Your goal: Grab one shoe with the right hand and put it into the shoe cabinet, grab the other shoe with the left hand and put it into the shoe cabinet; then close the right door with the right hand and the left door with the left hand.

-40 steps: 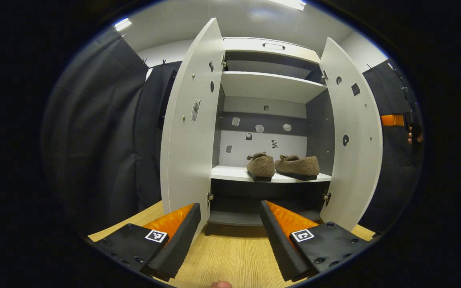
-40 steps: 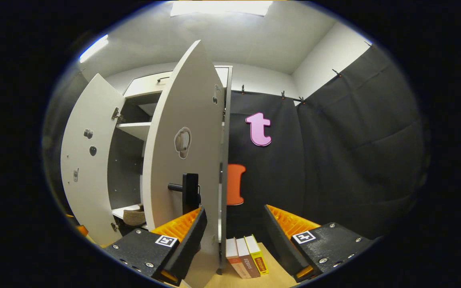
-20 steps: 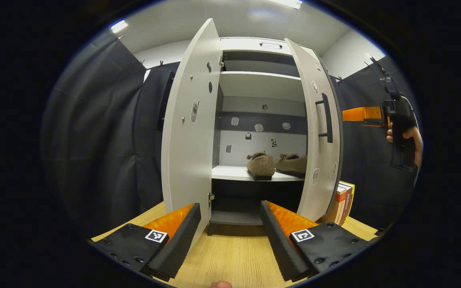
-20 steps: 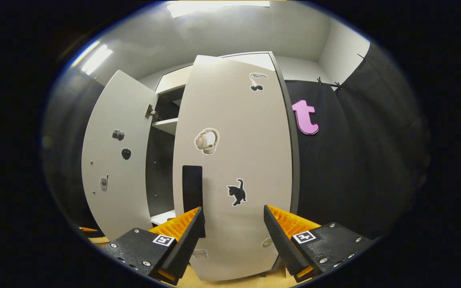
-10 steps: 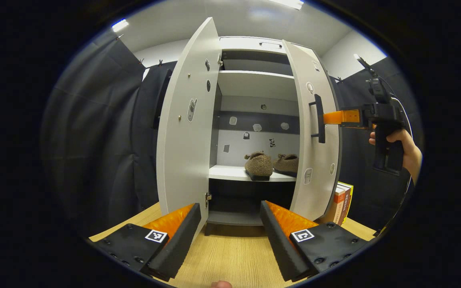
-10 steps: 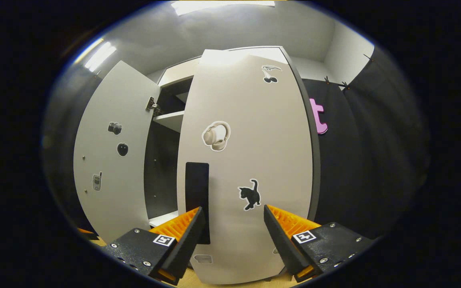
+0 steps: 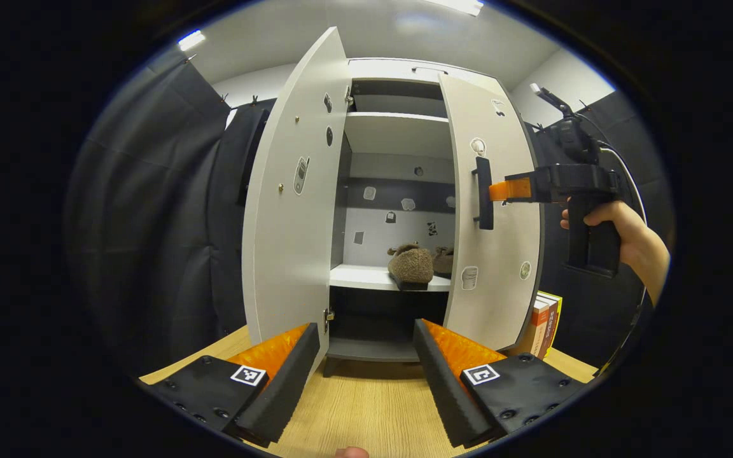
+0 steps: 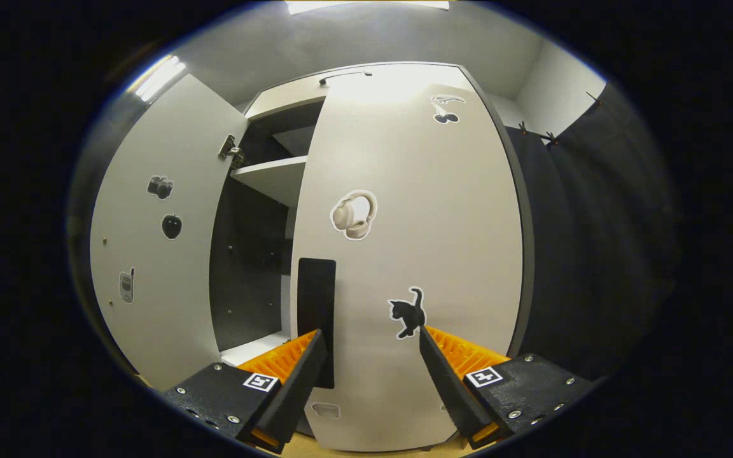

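right door (image 7: 490, 216) swung inward, half-hiding far shoe (image 7: 444, 259).

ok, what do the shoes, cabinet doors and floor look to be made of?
shoes: fuzzy, fleece-like brown fabric with a nubby pile and a darker sole.
right door and left door: smooth matte pale board, probably laminate; flat with an even sheen.
floor: light wood-grain surface; real wood or laminate, can't tell.

I see the right door (image 7: 490, 216) covering most of the second shoe (image 7: 443, 260) at the shelf's right end. I can't tell if the right gripper (image 7: 500, 190) touches the door.
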Demonstrator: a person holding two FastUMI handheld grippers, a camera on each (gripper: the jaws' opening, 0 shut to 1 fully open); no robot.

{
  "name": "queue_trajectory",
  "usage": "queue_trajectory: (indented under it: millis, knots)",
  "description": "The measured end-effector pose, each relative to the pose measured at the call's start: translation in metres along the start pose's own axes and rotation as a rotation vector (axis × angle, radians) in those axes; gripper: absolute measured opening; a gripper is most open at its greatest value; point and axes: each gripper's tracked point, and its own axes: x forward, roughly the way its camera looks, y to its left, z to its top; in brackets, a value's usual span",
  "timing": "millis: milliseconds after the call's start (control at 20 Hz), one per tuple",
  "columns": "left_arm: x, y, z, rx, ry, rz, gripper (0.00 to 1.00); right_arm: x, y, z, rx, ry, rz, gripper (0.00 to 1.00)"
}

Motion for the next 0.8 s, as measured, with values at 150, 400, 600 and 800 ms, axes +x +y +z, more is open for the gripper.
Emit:
queue_trajectory:
  millis: [150,400,600,800]
  knots:
    - [0.001,0.005,-0.001,-0.002,0.005,0.009,0.97,0.009,0.0,-0.003,0.022,0.005,0.005,0.92]
    - [0.001,0.009,0.0,-0.009,0.005,0.015,0.96,0.018,0.0,-0.006,0.019,0.011,0.0,0.92]
    - [0.002,0.008,-0.001,-0.012,0.011,0.009,0.96,0.012,-0.003,-0.003,0.005,0.01,-0.019,0.92]
    - [0.002,0.009,0.003,-0.015,0.003,0.013,0.96,-0.023,-0.011,0.006,0.037,-0.018,-0.024,0.92]
